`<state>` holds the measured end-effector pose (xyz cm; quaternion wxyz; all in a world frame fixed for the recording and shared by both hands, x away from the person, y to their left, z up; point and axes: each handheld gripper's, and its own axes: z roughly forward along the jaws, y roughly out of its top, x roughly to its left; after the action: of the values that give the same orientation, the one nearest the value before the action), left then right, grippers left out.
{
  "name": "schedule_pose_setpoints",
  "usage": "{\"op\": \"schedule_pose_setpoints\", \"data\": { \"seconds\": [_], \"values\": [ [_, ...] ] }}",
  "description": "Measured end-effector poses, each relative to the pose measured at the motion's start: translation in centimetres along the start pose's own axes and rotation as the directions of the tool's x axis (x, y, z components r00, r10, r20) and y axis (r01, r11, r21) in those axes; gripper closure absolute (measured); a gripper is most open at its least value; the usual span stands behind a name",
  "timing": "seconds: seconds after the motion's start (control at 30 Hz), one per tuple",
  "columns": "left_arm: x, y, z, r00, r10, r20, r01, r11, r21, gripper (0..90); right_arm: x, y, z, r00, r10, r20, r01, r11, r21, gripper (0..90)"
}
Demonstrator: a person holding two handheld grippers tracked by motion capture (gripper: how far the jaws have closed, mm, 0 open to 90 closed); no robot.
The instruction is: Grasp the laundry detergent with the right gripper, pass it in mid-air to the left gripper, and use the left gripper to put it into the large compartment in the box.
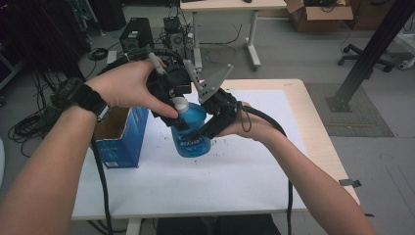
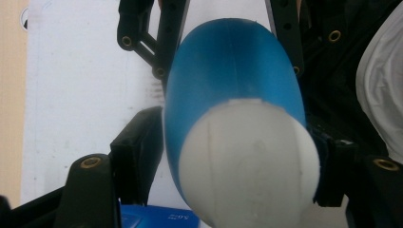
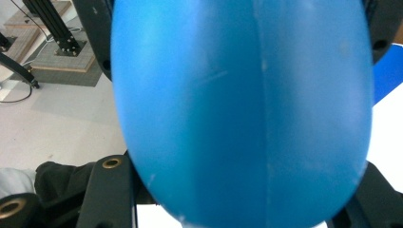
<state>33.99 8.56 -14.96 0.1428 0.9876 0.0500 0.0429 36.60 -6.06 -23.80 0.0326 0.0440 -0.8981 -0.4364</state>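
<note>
White paper covers the desk [image 1: 254,171], and above it I have the blue bottle [image 1: 192,128] held off the surface between both claws, roughly upright with its long axis tilted a little, white cap [image 1: 180,104] uppermost. From the bottle outward: the right claw [image 1: 203,131] is clamped on the blue body from the right side, its 2 jaws squeezing the wide middle, so it carries the weight. The left claw [image 1: 172,111] sits at the cap end, coming in from above and left; in the left gripper view the cap [image 2: 247,161] lies between its 2 jaws, which look pressed against it on both sides. That is what the next move hangs on, I think: the cap lines up with the left claw, so a twist there should loosen it while the right claw holds the body steady. A blue carton [image 1: 120,134] stands open at the desk's left edge. The bottle's label is too blurred to read, and hands hide the neck.
</note>
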Motion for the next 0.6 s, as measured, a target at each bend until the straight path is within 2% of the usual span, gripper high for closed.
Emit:
{"op": "schedule_pose_setpoints", "data": {
  "seconds": [0.3, 0.6],
  "values": [
    [-0.06, 0.08, 0.08, 1.0000, -0.004, 0.006, 0.004, 1.0000, 0.004, 36.9, -0.06, -0.09, 0.06, 0.9999, 0.013, -0.004, -0.012, 1.000, 0.006, 42.0],
    [0.01, 0.18, 0.04, 0.9998, -0.018, 0.011, 0.017, 0.9998, 0.008, 37.6, -0.13, -0.13, 0.06, 0.9997, 0.022, -0.012, -0.022, 1.000, 0.004, 41.9]
  ]
}}
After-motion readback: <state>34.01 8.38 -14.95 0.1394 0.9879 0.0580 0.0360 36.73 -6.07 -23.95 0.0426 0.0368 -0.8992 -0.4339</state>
